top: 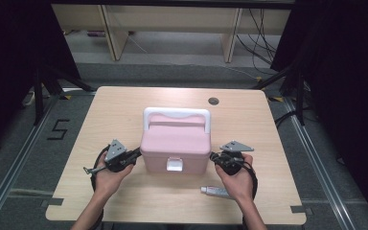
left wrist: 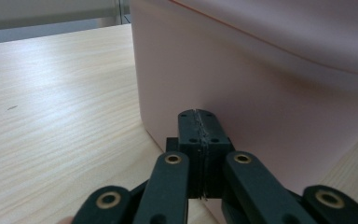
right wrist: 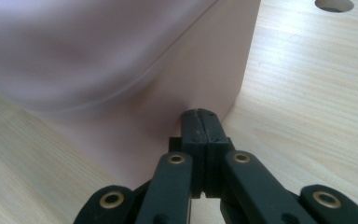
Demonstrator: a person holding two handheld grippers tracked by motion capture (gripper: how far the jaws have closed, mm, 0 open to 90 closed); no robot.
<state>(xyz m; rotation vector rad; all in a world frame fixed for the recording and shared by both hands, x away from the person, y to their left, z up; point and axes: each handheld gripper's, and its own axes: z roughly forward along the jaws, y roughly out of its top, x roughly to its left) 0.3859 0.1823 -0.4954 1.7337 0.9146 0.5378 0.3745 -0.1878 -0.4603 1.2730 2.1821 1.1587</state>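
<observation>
A pink lidded box (top: 175,141) with a white handle and a white front latch stands in the middle of the wooden table (top: 124,105). My left gripper (top: 138,154) is at the box's left side, jaws shut together with nothing between them, tips touching or almost touching the pink wall (left wrist: 242,88). In the left gripper view the gripper (left wrist: 199,113) points straight at that wall. My right gripper (top: 213,156) mirrors it at the box's right side, also shut and empty, its tips (right wrist: 199,112) against the pink wall (right wrist: 186,70).
A small silver tube (top: 215,192) lies on the table near the front edge, just under my right hand. A round cable hole (top: 213,101) sits at the table's far right. Floor, dark curtains and stand legs surround the table.
</observation>
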